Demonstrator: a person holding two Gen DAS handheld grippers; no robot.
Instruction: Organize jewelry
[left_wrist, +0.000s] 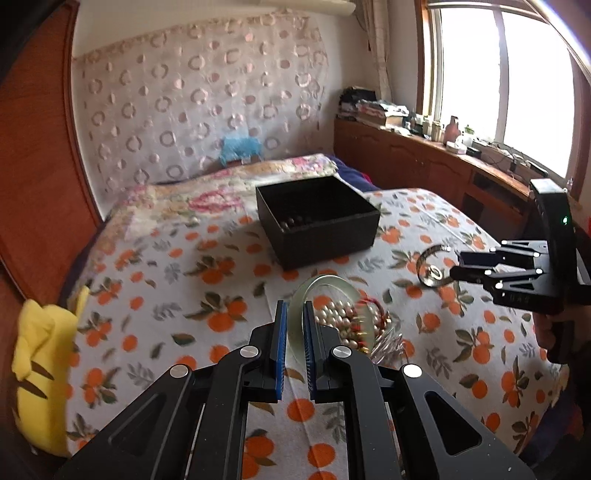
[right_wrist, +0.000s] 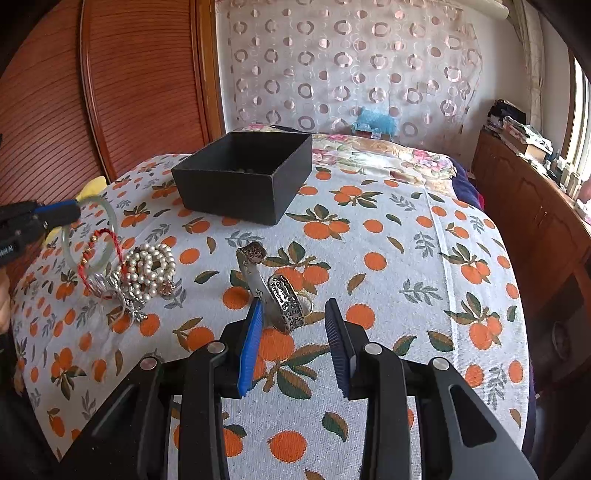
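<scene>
Bedroom; bed under an orange-print cover (left_wrist: 207, 280), lace curtain behind.

Left wrist view: we see the left gripper (left_wrist: 294, 332) clamped on the rim of a pale green jade bangle (left_wrist: 325, 291), held upright over the pearl strand (left_wrist: 338, 317). The black box (left_wrist: 317, 221) sits open beyond, beads inside.

Right wrist view: we note the right gripper (right_wrist: 293, 336) spread wide, holding nothing, fingers either side of the engraved silver cuff (right_wrist: 286, 301) lying on the cover. Box (right_wrist: 243, 177) lies farther back.

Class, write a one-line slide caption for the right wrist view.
Open right gripper approaches silver cuff bracelet; black box waits behind.
</scene>
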